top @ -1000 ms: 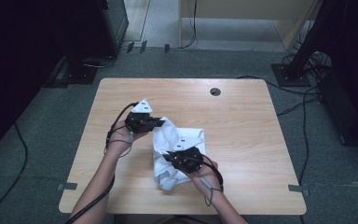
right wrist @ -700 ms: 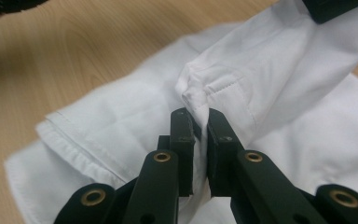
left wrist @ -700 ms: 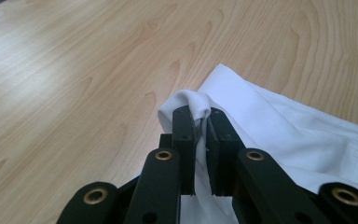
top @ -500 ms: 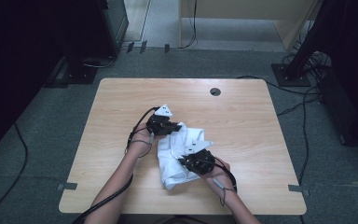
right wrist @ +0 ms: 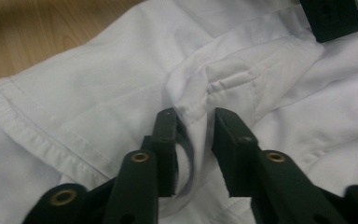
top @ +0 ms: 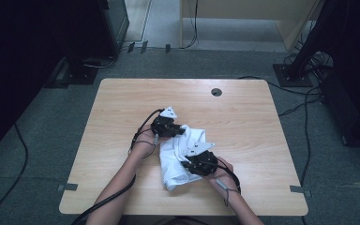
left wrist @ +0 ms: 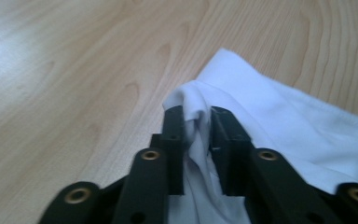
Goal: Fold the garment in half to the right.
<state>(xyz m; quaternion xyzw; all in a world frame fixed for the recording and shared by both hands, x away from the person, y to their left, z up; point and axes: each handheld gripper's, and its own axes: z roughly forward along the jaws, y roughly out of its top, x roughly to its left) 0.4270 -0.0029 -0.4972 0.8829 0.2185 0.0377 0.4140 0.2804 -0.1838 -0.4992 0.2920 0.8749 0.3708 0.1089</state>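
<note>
Left gripper view, on the left gripper (left wrist: 196,114): black fingers (left wrist: 173,126) parted by a narrow gap, just opened from nearly closed. Between them, a pinched-up fold of the white garment (left wrist: 279,116), standing loose in the gap rather than clamped tight. Fold rising from the garment's corner, with bare wood of the desk (left wrist: 74,70) to the left and beyond.

Right gripper view, on the right gripper (right wrist: 193,119): fingers (right wrist: 165,130) likewise slightly apart, just opened too. Between them, a raised ridge of the same white cloth, close against the left finger, with a sliver of space on the other side. Stitched hem running off at lower left. At the upper right corner, a black fingertip of the other gripper resting on the cloth.

High view: left gripper (top: 180,131) at the far edge of the garment (top: 178,154), right gripper (top: 190,161) over its near right part, both low on the cloth and near each other. Garment crumpled near the middle of the desk (top: 243,122), a little toward the near edge, lying between and under the two sets of fingers.

Count: two grippers, two fingers on each, one garment, one desk.
</note>
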